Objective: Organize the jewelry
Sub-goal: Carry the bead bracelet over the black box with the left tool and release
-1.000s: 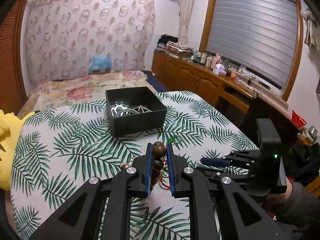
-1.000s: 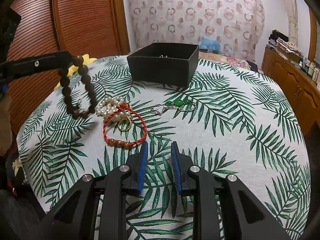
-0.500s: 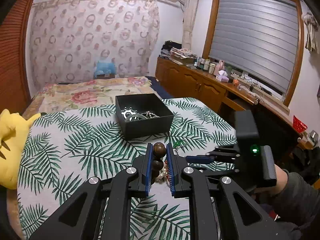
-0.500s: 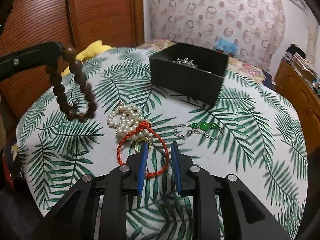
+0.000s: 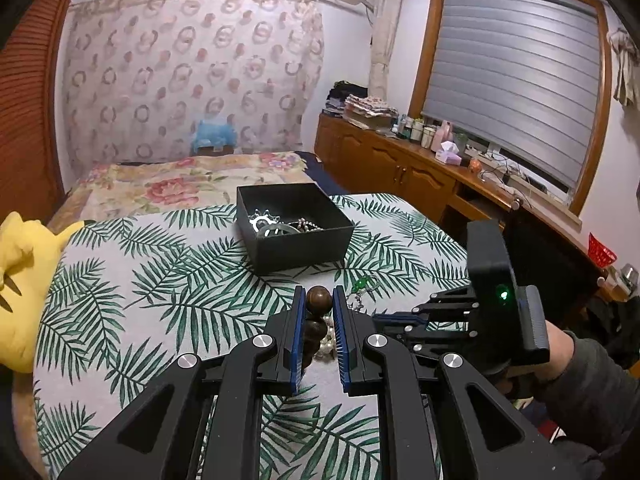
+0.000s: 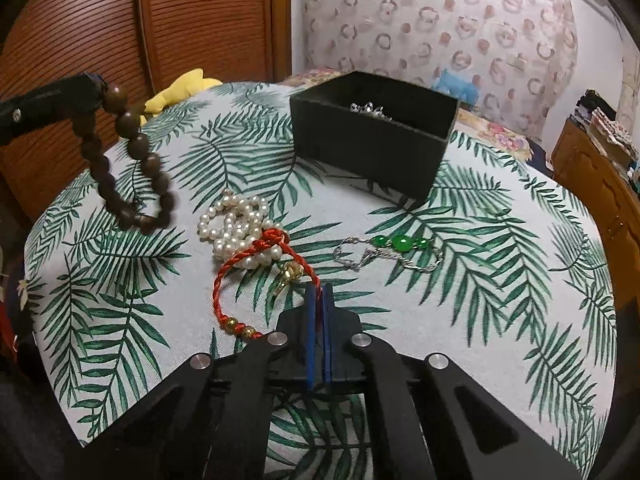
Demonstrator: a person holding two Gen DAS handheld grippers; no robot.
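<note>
Bedroom furniture stands behind a table [image 6: 500,320] covered with a palm-leaf cloth. On the far part of the table sits one black box [image 6: 372,152], open at the top; inside it lie some silver pieces, a toothed ring and a chain, which I cannot count exactly. Outside the box there are four bracelets. One, the wooden beads [image 6: 120,160], hangs in the air above the cloth, clamped between the pads of the left gripper [image 5: 317,320]. Three lie on the cloth before the box: the pearls [image 6: 236,232], the red cord [image 6: 248,276] partly over the pearls, and the green chain [image 6: 396,248] apart to the side. The right gripper [image 6: 319,304] has its pads together, pinching the red cord at its near edge.
</note>
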